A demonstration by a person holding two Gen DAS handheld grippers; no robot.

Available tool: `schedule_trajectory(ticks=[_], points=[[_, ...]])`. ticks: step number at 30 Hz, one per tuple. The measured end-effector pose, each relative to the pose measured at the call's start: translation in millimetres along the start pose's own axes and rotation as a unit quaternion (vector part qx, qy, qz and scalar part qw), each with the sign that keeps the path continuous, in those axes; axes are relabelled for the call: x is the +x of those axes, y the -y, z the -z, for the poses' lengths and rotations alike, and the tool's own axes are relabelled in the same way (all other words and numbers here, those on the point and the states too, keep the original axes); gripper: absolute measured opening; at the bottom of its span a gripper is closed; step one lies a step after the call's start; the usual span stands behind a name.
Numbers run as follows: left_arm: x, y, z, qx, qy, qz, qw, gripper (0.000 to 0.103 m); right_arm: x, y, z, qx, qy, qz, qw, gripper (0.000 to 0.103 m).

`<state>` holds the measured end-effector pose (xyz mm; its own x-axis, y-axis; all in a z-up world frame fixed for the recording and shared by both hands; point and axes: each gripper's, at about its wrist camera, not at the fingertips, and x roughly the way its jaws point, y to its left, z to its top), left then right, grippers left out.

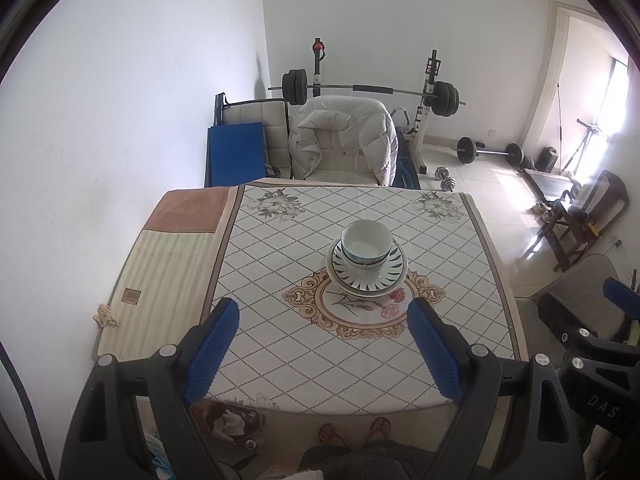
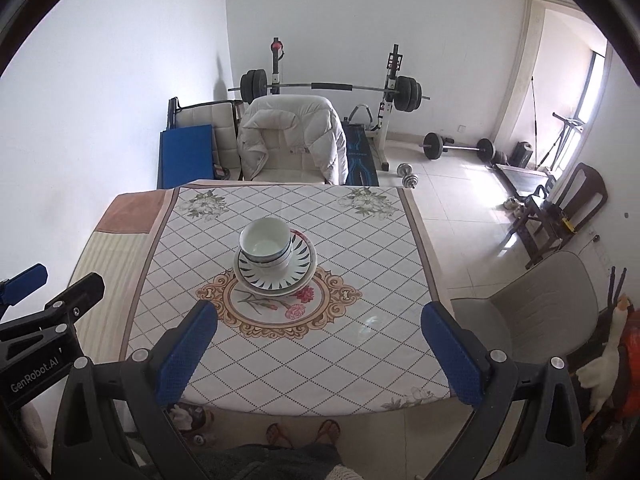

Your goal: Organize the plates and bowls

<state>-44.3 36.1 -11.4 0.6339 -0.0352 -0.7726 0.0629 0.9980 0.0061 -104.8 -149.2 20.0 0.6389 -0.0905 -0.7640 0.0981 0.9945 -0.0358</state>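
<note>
A white bowl [image 1: 366, 242] sits nested in another bowl on a stack of patterned plates [image 1: 368, 276] at the middle of the table [image 1: 280, 340]. The stack also shows in the right wrist view, bowl [image 2: 266, 242] on plates [image 2: 280, 276]. My left gripper [image 1: 324, 320] is open and empty, held above the table's near edge, short of the stack. My right gripper [image 2: 320, 322] is open and empty, also back from the stack, to its right. The left gripper's body shows at the left edge of the right wrist view [image 2: 40, 320].
The table carries a diamond-patterned cloth with a floral medallion [image 1: 360, 312]. A chair with a white jacket [image 1: 344, 140] stands behind the table. A grey chair [image 2: 532, 312] stands to the right. A weight bench and barbells [image 1: 368, 92] stand at the back wall.
</note>
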Motion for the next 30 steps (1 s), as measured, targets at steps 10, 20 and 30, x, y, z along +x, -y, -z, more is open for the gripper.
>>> schedule_trajectory(ticks=[10, 20, 30], points=[[-19, 4, 15, -0.022, 0.015, -0.014, 0.9996, 0.092, -22, 13, 6, -0.011, 0.006, 0.003, 1.000, 0.103], [-33, 6, 23, -0.014, 0.027, -0.014, 0.9994, 0.099, -31, 22, 14, -0.004, 0.009, 0.012, 1.000, 0.103], [-43, 0, 28, -0.009, 0.038, -0.018, 0.9991, 0.099, -45, 18, 16, -0.007, 0.024, 0.022, 0.999, 0.103]])
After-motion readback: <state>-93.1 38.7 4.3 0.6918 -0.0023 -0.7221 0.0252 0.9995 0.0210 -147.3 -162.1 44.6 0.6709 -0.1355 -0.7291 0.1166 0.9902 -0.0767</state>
